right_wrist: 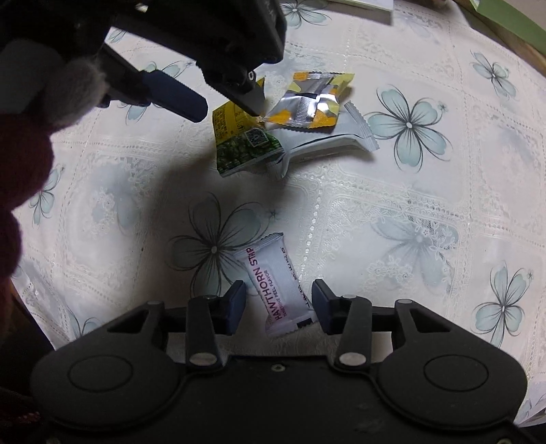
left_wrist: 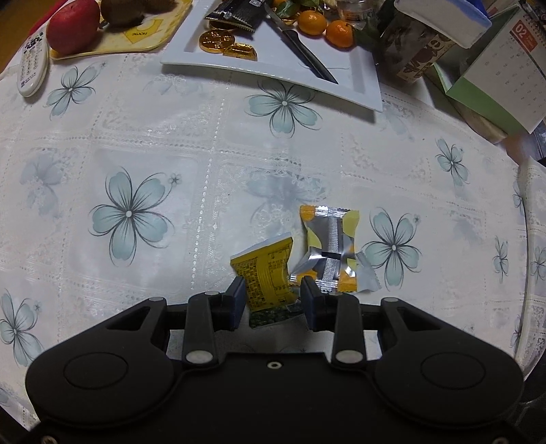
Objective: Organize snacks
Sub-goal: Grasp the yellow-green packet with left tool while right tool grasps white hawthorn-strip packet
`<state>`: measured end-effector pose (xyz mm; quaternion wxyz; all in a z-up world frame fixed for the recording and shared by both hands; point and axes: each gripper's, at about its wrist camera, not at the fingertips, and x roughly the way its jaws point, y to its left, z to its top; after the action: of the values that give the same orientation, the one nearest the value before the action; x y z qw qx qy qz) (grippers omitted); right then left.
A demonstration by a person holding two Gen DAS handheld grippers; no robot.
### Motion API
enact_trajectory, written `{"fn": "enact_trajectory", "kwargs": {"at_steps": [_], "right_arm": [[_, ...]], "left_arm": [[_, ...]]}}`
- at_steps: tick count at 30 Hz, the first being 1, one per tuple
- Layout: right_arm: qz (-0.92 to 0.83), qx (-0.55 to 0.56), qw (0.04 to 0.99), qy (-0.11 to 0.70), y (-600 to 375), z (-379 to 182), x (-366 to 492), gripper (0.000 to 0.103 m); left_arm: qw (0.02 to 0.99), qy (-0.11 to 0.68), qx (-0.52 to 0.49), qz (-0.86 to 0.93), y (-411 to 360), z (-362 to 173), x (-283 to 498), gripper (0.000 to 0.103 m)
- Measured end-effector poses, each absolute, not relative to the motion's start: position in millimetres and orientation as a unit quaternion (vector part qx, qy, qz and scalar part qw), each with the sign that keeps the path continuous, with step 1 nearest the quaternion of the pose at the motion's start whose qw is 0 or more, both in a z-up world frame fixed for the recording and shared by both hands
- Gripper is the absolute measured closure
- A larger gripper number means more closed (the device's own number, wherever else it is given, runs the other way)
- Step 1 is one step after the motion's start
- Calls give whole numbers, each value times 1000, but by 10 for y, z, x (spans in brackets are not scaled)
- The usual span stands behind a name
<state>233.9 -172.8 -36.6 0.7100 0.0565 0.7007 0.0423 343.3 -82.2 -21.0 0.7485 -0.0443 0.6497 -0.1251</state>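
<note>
- Snacks in small packets, lying on a table with a flowery cloth [left_wrist: 204, 153].
- Yellow packet [left_wrist: 266, 276] with a green end, crumpled, near the middle of the cloth.
- Right beside it, touching, a shiny silver packet [left_wrist: 329, 246] with yellow and orange patches.
- Under that shiny one, a long pale packet [right_wrist: 327, 143], sticking out at both ends.
- Closer to the table edge, apart from those three, a white packet [right_wrist: 276, 287] with "HAWTHORN STRIP" in purple letters.
- Left gripper [left_wrist: 272, 297]: points down at the yellow packet, one blue finger on each side of it. Fingers very close to the packet's edges. Cannot tell if squeezing it or only next to it.
- Right gripper [right_wrist: 279, 300]: points straight down over the white packet, fingers spread apart, a little gap on each side. Not pinching the packet.
- White packet flat on the cloth, slanted between those fingers.
- Dark red sleeve [right_wrist: 24, 164] at the left side of the right wrist view.
- Far side of the table: a white tray [left_wrist: 358, 78] holding gold coins [left_wrist: 216, 41], a dark packet [left_wrist: 239, 15], small oranges [left_wrist: 312, 22] and a knife [left_wrist: 307, 58] with its tip over the tray's rim.
- Left of the tray, a red apple [left_wrist: 73, 25] on a yellow board, and a white remote [left_wrist: 32, 65] on the cloth.
- Right of the tray, a desk calendar [left_wrist: 512, 68].
</note>
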Motion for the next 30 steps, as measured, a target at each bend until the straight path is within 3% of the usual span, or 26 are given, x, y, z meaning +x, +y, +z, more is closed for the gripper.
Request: {"fn": "enact_trajectory", "kwargs": {"at_steps": [6,14,18,25,28,29,30], "right_arm": [[37,91,691,716,-1870,-392,2392,76],[19,118,694,710,-2111,-308,2419,78],[13,137,694,707,-2254,-271,2469,78],[-7,145,692,707,-2353,-222,2492,87],[-16,139,697,704,-2376,-205,2467,86],[-15,142,697,703,-2389,-200,2465,85],[-15,149,697,701,-2414,-193,2458,83]], "left_arm": [[746,656,-34,-110,-878,-317,3444,59],[750,653,-31,-98,-877,-357,3482,58],[753,650,-25,-101,-918,-366,3462,51],[749,656,-26,-92,-932,-417,3462,50],[743,661,-48,-89,-884,-442,3487,50],[742,662,-56,-89,-866,-452,3492,51],[742,661,-65,-93,-851,-456,3495,61]]}}
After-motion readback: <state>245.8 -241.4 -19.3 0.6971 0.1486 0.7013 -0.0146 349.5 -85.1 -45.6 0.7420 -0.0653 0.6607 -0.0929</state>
